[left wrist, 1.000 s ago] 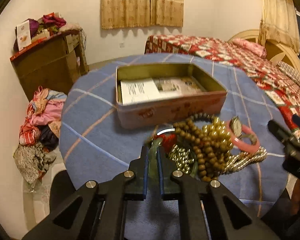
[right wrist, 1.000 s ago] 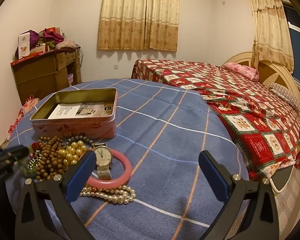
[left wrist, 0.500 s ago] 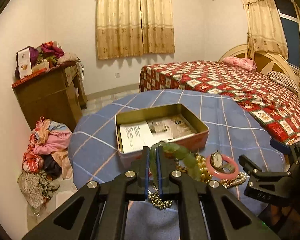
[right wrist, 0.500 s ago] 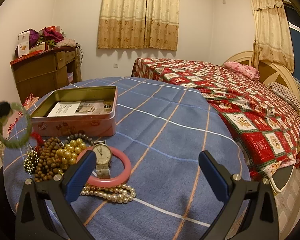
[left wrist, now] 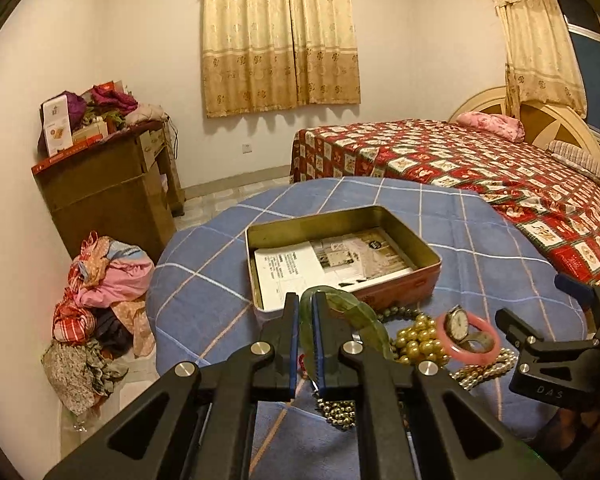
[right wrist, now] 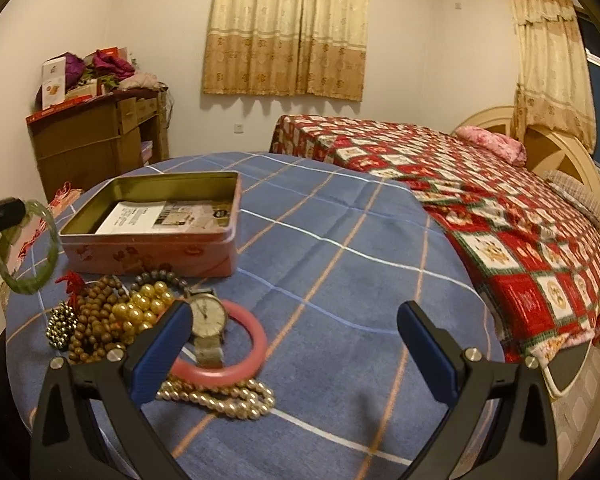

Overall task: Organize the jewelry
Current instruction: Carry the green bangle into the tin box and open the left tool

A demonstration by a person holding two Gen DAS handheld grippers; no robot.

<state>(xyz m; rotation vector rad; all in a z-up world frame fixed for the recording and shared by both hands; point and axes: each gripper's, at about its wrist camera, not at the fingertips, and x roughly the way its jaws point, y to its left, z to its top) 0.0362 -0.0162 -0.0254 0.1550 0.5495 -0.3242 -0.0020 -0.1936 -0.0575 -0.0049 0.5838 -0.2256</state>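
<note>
My left gripper [left wrist: 305,312] is shut on a green bangle [left wrist: 356,316] and holds it in the air near the front left corner of the open pink tin [left wrist: 420,280]. The bangle [right wrist: 28,252] hangs from that gripper at the left edge of the right wrist view. A pile of jewelry lies in front of the tin [right wrist: 152,258]: brown beads [right wrist: 96,316], gold beads [right wrist: 140,308], a watch [right wrist: 208,316] on a pink bangle [right wrist: 240,364], and a pearl strand [right wrist: 220,398]. My right gripper [right wrist: 296,344] is open and empty above the table, right of the pile.
The round table has a blue checked cloth [right wrist: 340,260]. Printed paper [left wrist: 328,268] lies in the tin. A bed with a red quilt [right wrist: 480,200] stands to the right. A wooden cabinet [left wrist: 104,196] and a heap of clothes [left wrist: 100,300] are at the left.
My left gripper has lifted the green bangle out of the pile and carried it up and toward the tin. My right gripper has stayed open in place.
</note>
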